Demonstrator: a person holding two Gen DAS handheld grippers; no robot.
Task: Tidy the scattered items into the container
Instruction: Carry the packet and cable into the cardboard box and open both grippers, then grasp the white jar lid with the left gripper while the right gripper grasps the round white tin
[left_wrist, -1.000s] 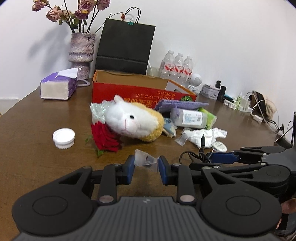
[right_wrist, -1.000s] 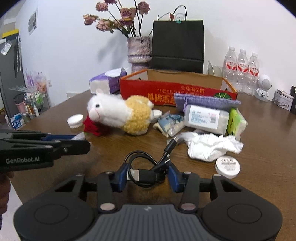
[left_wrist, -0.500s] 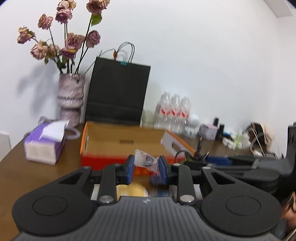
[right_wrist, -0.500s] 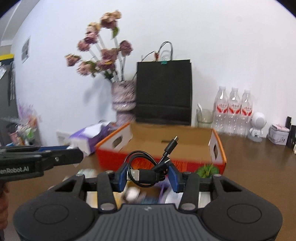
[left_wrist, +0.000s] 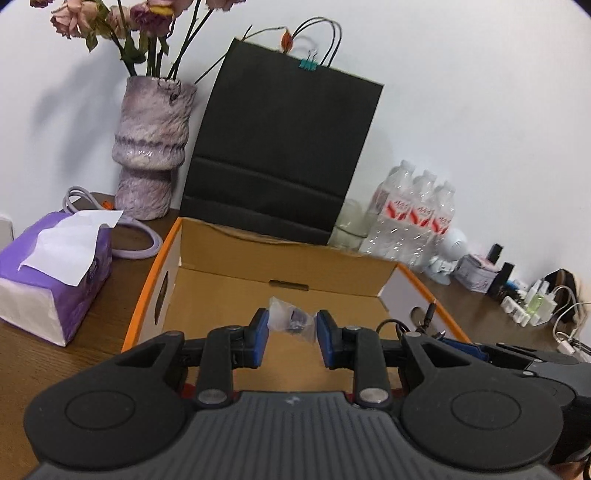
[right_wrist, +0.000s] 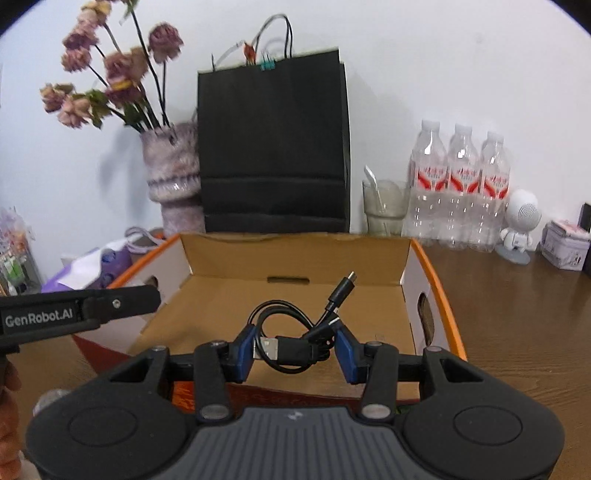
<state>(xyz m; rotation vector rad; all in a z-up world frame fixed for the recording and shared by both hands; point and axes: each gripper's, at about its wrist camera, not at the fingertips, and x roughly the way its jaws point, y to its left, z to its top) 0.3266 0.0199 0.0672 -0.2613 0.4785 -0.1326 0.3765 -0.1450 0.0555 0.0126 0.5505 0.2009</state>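
Note:
An orange-rimmed cardboard box (left_wrist: 221, 295) (right_wrist: 229, 280) lies open on the wooden table, nothing showing on the brown floor in view. My left gripper (left_wrist: 291, 325) is shut on a small clear plastic bag (left_wrist: 290, 318) with a dark piece inside, held over the box's near edge. My right gripper (right_wrist: 299, 345) is shut on a coiled black USB cable (right_wrist: 295, 332), one plug sticking up, also over the box. The right gripper's arm shows at the right of the left wrist view; the left gripper's arm (right_wrist: 77, 310) crosses the left of the right wrist view.
Behind the box stand a black paper bag (left_wrist: 280, 155) (right_wrist: 273, 147), a vase of dried flowers (left_wrist: 151, 144) (right_wrist: 173, 177), water bottles (left_wrist: 413, 218) (right_wrist: 458, 184) and a glass (right_wrist: 384, 206). A purple tissue pack (left_wrist: 55, 273) lies left; chargers and small items (left_wrist: 532, 299) sit right.
Both grippers have risen from the scattered items and travelled forward to the box, each keeping its load. The plush toy, rose and other clutter have dropped out of view.

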